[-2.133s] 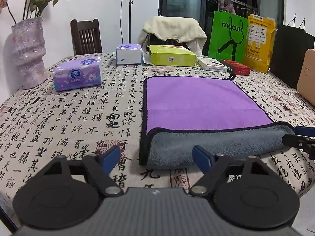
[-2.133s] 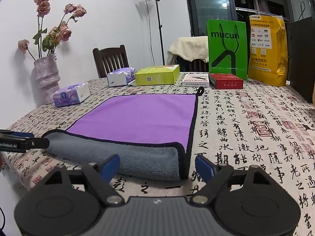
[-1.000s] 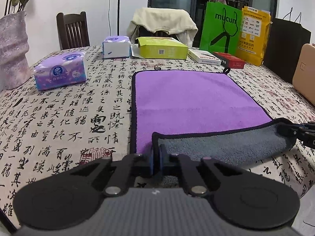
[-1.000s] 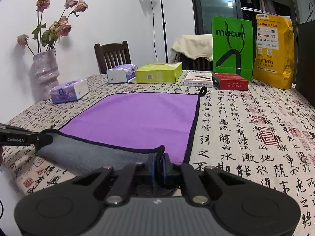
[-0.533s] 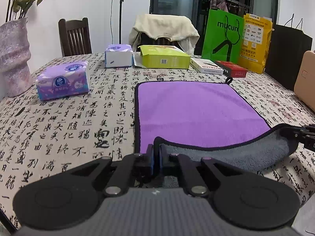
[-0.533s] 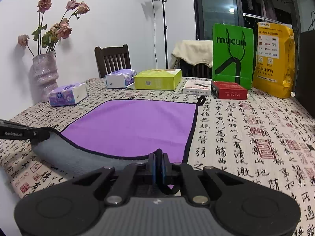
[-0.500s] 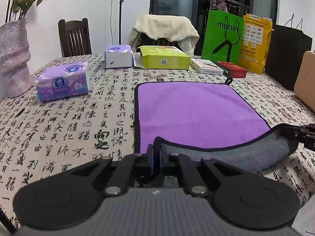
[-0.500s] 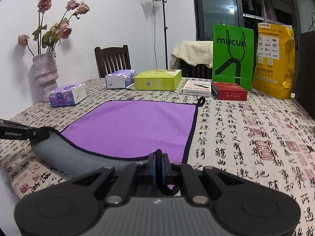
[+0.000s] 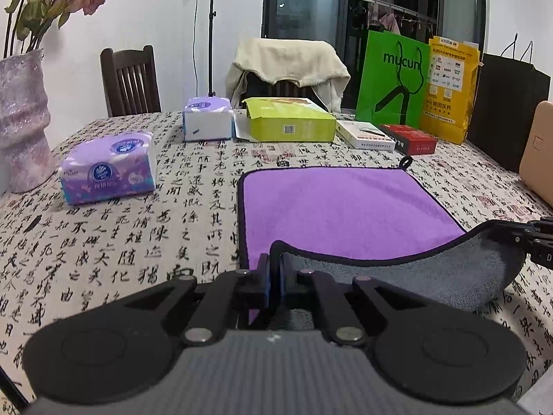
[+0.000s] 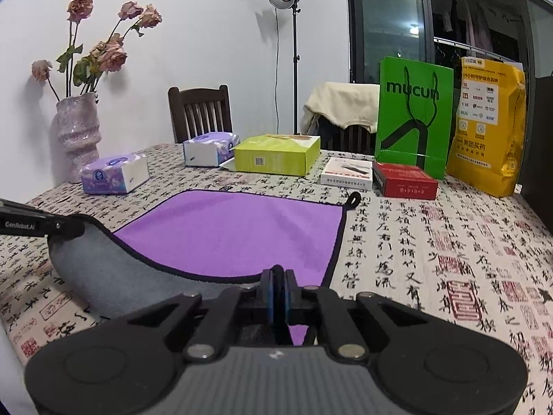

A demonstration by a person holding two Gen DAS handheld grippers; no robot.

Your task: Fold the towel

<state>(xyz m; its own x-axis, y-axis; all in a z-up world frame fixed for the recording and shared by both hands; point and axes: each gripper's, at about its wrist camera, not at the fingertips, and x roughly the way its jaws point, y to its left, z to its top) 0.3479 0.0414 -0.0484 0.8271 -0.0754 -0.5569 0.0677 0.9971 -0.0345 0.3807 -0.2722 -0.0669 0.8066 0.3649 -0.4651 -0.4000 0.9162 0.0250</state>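
Observation:
A purple towel (image 9: 338, 204) with a grey underside and black trim lies on the patterned tablecloth; it also shows in the right wrist view (image 10: 235, 231). Its near edge is lifted and curls over, showing the grey side (image 9: 414, 276). My left gripper (image 9: 273, 273) is shut on the towel's near left corner. My right gripper (image 10: 277, 287) is shut on the near right corner. Each gripper appears in the other's view, the right one (image 9: 539, 238) at the far right and the left one (image 10: 31, 223) at the far left.
Beyond the towel stand a tissue pack (image 9: 107, 169), a tissue box (image 9: 206, 117), a lime box (image 9: 290, 124), white (image 9: 366, 135) and red (image 9: 409, 138) boxes, green (image 9: 392, 83) and yellow (image 9: 451, 90) bags. A vase (image 9: 20, 124) stands far left. A tan object (image 9: 539, 152) is at right.
Both grippers closed on the towel's near corners and have raised them; the near edge now hangs higher and has moved further over the purple face.

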